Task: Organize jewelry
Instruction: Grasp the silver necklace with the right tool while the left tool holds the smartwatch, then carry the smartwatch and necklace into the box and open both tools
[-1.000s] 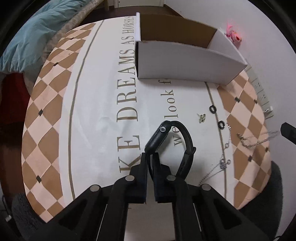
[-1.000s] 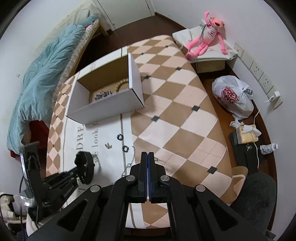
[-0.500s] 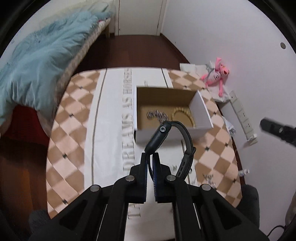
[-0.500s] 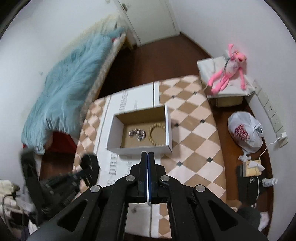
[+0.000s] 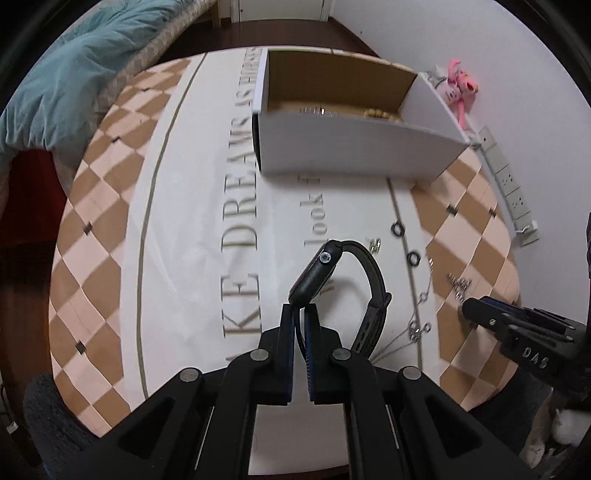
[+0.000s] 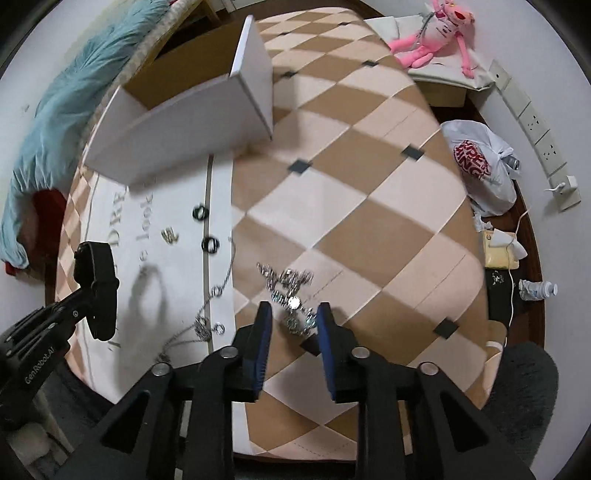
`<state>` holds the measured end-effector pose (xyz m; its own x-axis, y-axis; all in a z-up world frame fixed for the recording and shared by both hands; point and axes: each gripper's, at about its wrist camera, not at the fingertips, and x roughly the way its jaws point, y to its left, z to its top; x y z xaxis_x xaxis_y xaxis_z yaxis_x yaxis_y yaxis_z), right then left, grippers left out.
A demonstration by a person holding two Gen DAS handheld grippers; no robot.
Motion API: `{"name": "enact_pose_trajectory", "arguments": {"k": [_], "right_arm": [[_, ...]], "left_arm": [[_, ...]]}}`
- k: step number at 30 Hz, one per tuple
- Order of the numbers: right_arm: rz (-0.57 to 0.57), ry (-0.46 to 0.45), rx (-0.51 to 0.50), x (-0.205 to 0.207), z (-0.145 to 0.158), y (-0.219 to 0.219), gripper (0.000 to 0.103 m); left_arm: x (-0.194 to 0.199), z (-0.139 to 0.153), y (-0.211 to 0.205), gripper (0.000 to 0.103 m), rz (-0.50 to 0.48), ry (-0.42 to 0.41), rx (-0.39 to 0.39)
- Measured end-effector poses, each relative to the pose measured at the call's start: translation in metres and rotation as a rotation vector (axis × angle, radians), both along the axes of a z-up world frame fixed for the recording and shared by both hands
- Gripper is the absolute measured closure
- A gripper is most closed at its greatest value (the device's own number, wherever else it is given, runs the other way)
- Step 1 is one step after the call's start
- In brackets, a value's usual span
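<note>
We see the watch (image 5: 334, 280), black with a looped strap, clamped at its lower edge between the closed fingers of the left gripper (image 5: 300, 314) and held up off the table (image 5: 110, 229); its shadow falls on the white cloth below. In the right wrist view the same watch (image 6: 96, 280) shows at the left, at the tip of that gripper.

The right gripper (image 6: 293, 314) stands with its fingers apart, low over a sparkly silver bracelet (image 6: 288, 288) that lies in a loose heap on the checked part of the cloth. The heap's near end sits between the two blue-lined fingers; we cannot tell whether they touch it.

To the left of the bracelet, a thin chain (image 6: 207, 314) with small rings trails across the white strip. Further on lie two black rings (image 6: 211, 244), well apart from each other, and just beside them a small gold piece (image 6: 168, 233), too blurred to name.

Beyond these stands the box (image 5: 354, 147), white outside and brown inside, open at the top. Over its near wall, in the left wrist view, we make out a bit of silver and some pale beads (image 5: 376, 112) within.

Off the table, a pink plush (image 6: 436, 33) lies on a cushion by the wall, a white bag (image 6: 480, 166) sits on the floor, and a blue quilt (image 5: 66, 62) covers the bed at the left.
</note>
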<state>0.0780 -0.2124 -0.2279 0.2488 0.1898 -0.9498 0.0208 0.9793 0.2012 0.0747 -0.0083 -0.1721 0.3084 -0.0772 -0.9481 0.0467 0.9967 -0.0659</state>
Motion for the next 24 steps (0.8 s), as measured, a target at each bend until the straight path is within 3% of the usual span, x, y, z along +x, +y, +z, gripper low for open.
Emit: {"name": "enact_pose_trajectory", "arguments": {"k": [4,5,7,13,19,24], "right_arm": [[0.041,-0.031,-0.108,-0.006,0.001,0.016,0.077],[0.045,-0.041,-0.139,-0.008,0.001,0.018,0.091],[0.048,-0.056,-0.147,-0.011,0.002,0.019,0.092],[-0.058,-0.086,0.010,-0.014,0.025,-0.003,0.096],[-0.081,-0.194,0.112,-0.012,0.090,-0.016,0.096],[-0.051,-0.271,0.186,0.014,0.148,-0.020,0.096]], "left_arm": [[-0.002,-0.002,-0.001,0.100,0.000,0.003,0.006],[-0.003,-0.002,-0.001,0.100,0.001,0.001,0.008],[-0.005,-0.001,-0.002,0.100,0.001,0.000,0.003],[-0.009,0.017,-0.003,0.100,-0.010,-0.026,-0.023],[-0.002,0.056,-0.003,0.100,-0.021,-0.093,-0.069],[0.017,0.093,-0.006,0.100,-0.033,-0.143,-0.121]]}}
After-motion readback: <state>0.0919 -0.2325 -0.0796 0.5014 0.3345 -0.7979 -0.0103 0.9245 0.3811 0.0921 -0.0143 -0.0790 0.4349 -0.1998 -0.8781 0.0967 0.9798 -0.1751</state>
